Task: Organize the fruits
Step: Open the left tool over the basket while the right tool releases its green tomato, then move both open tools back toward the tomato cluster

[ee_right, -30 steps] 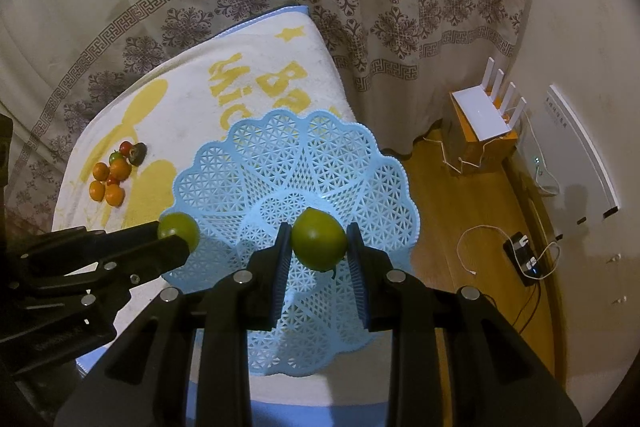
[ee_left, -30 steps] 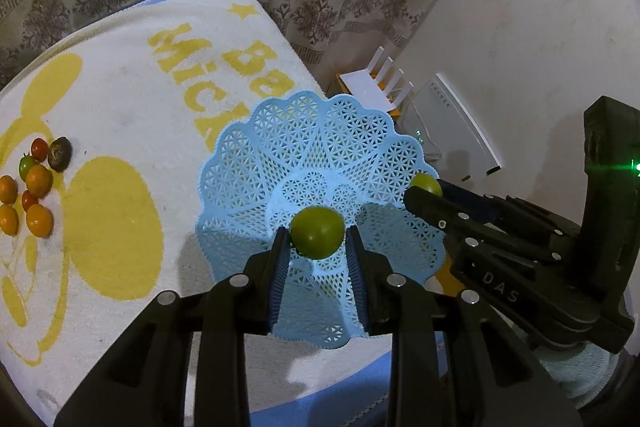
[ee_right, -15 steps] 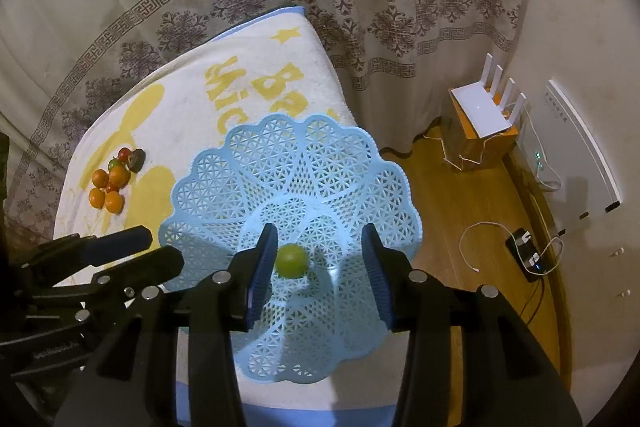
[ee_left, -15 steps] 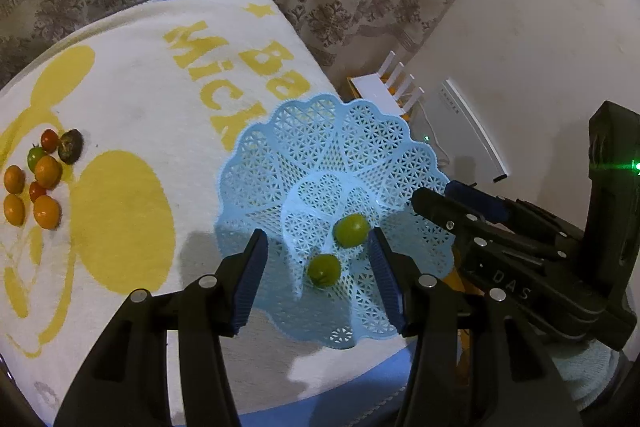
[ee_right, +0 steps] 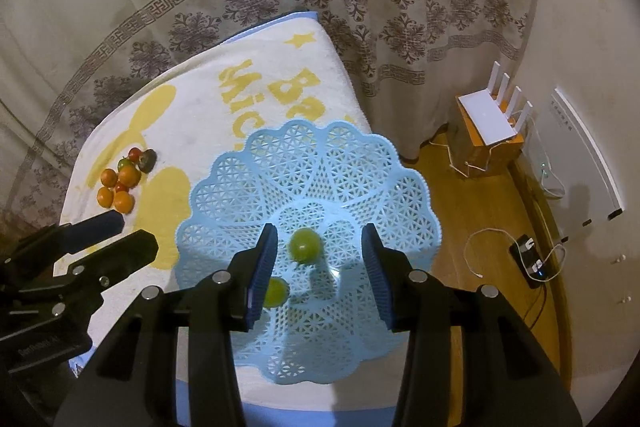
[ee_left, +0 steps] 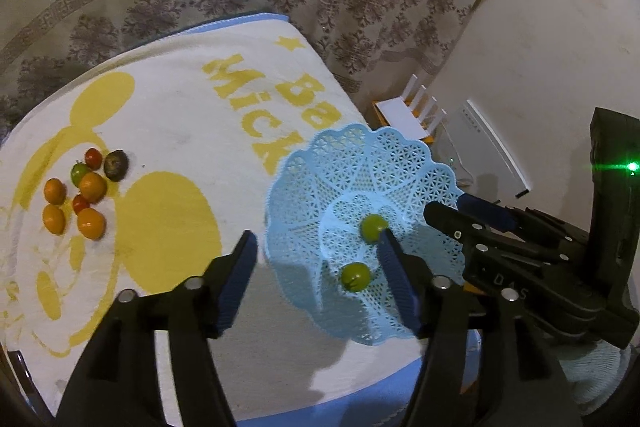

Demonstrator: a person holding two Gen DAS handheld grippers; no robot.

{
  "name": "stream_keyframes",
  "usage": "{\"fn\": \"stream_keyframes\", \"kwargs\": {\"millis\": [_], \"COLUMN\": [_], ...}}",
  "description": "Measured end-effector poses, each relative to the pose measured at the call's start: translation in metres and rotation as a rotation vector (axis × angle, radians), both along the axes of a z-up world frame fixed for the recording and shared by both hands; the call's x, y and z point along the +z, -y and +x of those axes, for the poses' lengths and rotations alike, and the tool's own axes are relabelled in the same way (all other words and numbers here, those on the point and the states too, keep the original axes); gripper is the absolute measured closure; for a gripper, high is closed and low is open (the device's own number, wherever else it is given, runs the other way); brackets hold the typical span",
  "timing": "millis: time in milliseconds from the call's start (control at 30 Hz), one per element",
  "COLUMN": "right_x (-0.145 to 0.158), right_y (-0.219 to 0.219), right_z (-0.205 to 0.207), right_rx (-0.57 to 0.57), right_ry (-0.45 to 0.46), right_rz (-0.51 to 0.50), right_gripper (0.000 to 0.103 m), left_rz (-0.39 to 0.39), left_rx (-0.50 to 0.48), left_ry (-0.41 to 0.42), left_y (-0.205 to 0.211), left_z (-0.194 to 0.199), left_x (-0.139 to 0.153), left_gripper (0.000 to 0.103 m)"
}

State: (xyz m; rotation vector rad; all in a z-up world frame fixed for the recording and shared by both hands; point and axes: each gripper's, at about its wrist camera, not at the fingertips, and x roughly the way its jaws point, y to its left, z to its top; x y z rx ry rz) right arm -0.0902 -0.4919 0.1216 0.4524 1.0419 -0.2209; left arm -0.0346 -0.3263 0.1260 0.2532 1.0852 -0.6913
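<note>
Through your left wrist camera, the white towel is showing yellow lettering that reads "Ba" over "Mick", cut off by the blue basket. On the other tool's black body at the right, the letters "DAS" are showing. Your left gripper is standing with its fingers wide apart after just opening further, and nothing is being pressed between them. Two green fruits are lying in the basket: one sitting between the finger lines but untouched, the other peeking out just behind the right finger's tip. A cluster of orange, red and green fruits is waiting well apart on the towel's left side.

Through your right wrist camera, the same towel is showing "Ba" and "Mic" above the basket. Your right gripper is hovering over the basket with its fingers apart, having opened within the last second, gripping nothing. One green fruit is resting in the basket's middle between the fingers, clear of both; the second is lying partly hidden behind the left finger. The left tool's label at the lower left is too blurred to read. The small fruit pile is sitting on the towel beyond it.
</note>
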Motion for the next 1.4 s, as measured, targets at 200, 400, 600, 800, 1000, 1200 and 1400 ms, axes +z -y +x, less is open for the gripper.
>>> {"fn": "stream_keyframes", "kwargs": {"millis": [200,400,600,800,1000,1200,1400], "right_x": [0.0,0.003,0.006,0.014,0.024,0.025,0.027], "right_y": [-0.011,-0.027,-0.046,-0.061,-0.07,-0.093,-0.121], "right_z": [0.006,0.016,0.026,0.031,0.036,0.046,0.056], "right_rx": [0.018,0.063,0.102,0.098,0.079,0.12,0.16], "right_ry": [-0.01,0.001,0.014,0.067,0.119,0.097,0.088], "right_rz": [0.009,0.01,0.011,-0.023,-0.065,-0.051,-0.054], "right_gripper": [0.051,0.051,0.051,0.048,0.03,0.03,0.03], "left_rz": [0.002,0.001,0.002,0.01,0.008,0.009,0.008], "left_rx": [0.028,0.067,0.11,0.164,0.24,0.314,0.378], "left_ry": [0.016,0.016,0.016,0.03,0.059,0.064,0.061], "left_y": [-0.015,-0.034,-0.054,-0.078,-0.111,-0.149,-0.187], "left_z": [0.001,0.005,0.009,0.017,0.026,0.037,0.046], "left_x": [0.006,0.008,0.01,0.013,0.02,0.023,0.024], "left_gripper": [0.037,0.037,0.037,0.028,0.019,0.019,0.019]}}
